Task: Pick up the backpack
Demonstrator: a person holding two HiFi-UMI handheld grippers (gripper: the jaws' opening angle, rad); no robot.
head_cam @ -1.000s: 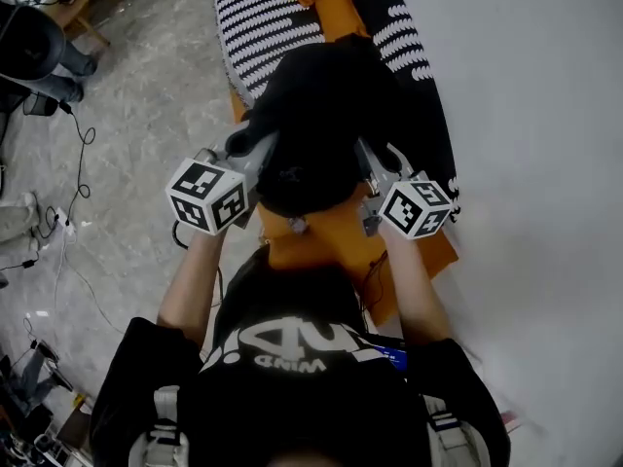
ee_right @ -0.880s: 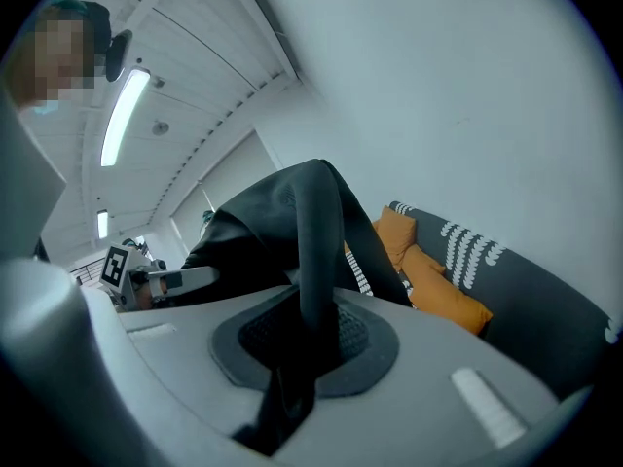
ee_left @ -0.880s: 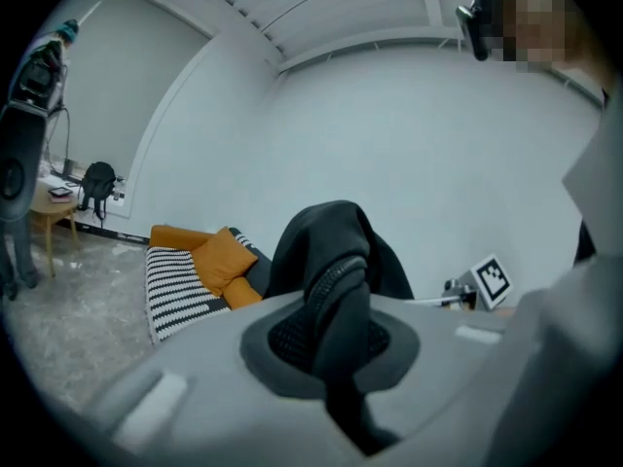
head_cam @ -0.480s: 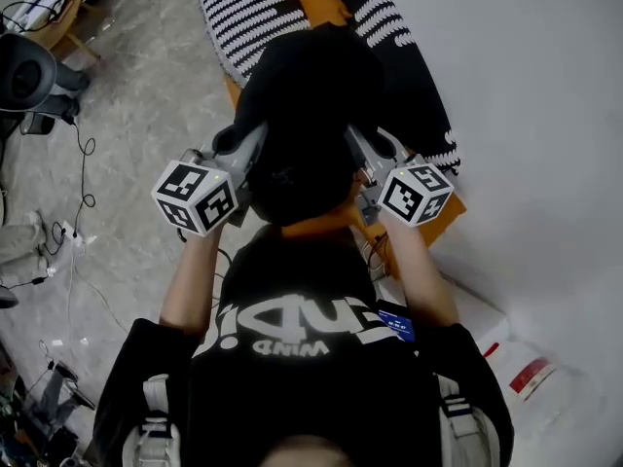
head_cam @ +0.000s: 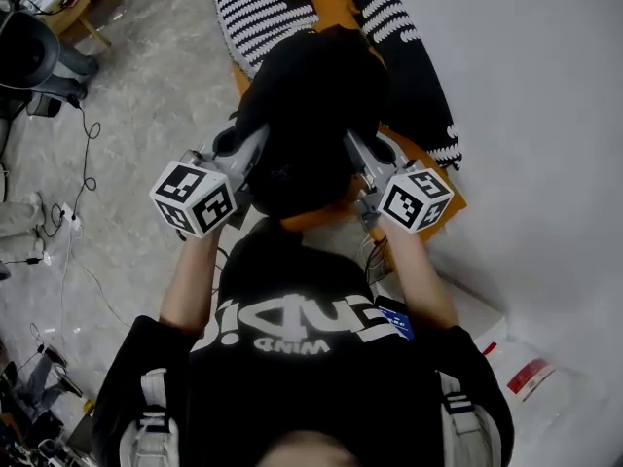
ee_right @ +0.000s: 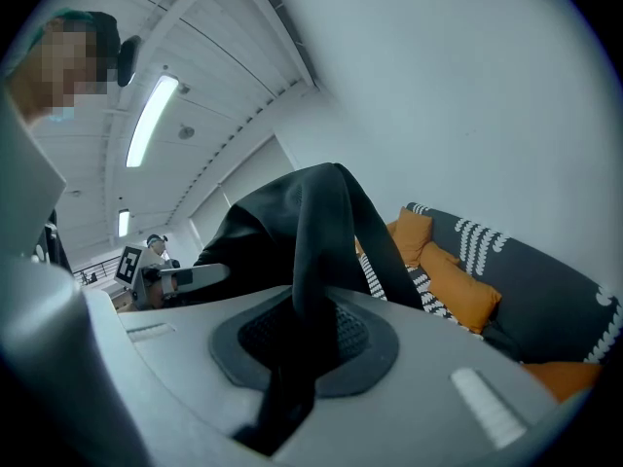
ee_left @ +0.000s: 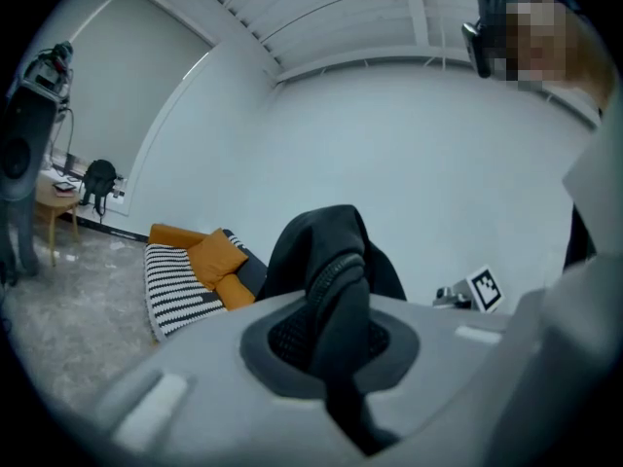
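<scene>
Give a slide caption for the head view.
Black backpack held by the left gripper and right gripper near a sofa.

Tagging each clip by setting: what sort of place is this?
Probably an indoor workspace or studio with a lounge corner: a dark sofa with orange cushions against a bare white wall, cables trailing over a grey hard floor, tube lights overhead.
</scene>
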